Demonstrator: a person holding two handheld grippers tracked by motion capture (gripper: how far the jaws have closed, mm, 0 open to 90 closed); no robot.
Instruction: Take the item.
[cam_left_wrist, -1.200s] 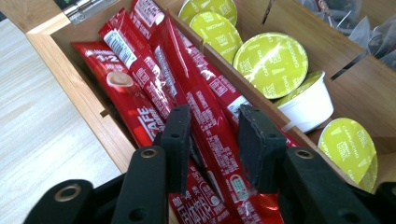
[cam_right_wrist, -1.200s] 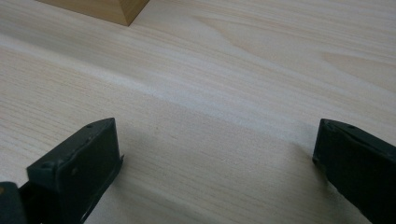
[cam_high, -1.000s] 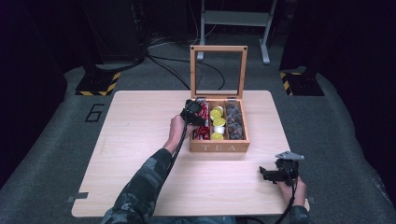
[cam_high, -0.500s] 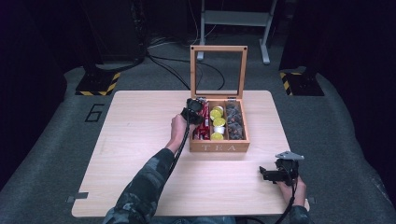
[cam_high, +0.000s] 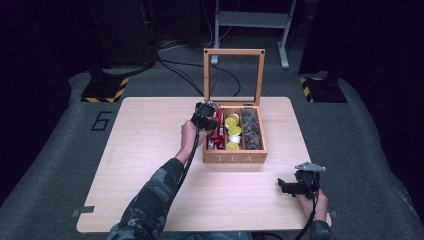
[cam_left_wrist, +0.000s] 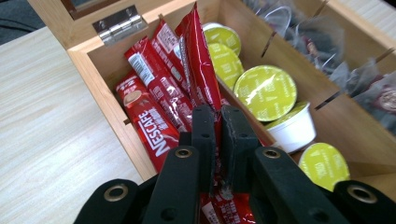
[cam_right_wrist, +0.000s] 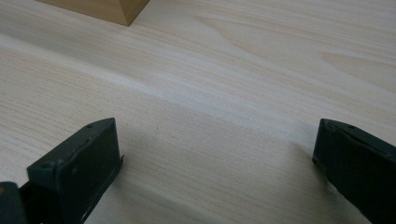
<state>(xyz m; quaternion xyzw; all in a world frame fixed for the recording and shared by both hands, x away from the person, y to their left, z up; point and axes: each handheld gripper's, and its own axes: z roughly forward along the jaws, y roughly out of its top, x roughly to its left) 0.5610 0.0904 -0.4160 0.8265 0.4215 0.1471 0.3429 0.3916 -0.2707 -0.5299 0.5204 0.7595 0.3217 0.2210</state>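
- Since a second ago nothing has shifted; your left gripper (cam_left_wrist: 217, 135) stays at the tea box (cam_high: 235, 158).
- Its jaws pinch a red sachet (cam_left_wrist: 198, 70) standing in the left compartment.
- Yellow-lidded pods (cam_left_wrist: 265, 92) fill the middle, dark tea bags (cam_left_wrist: 327, 42) the right.
- Your right gripper (cam_right_wrist: 217, 158) sits low over the bench (cam_right_wrist: 233, 70), jaws wide.

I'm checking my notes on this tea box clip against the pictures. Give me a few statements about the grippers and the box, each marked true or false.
1. The left gripper is shut on a red sachet. True.
2. The right gripper holds a yellow-lidded pod. False: its jaws stand wide apart over the bare table, holding nothing.
3. The wooden box has its lid closed. False: the lid stands upright, open.
4. The yellow-lidded pods sit in the compartment next to the red sachets. True.
5. The right gripper is inside the box. False: it rests near the table's front edge, apart from the box.
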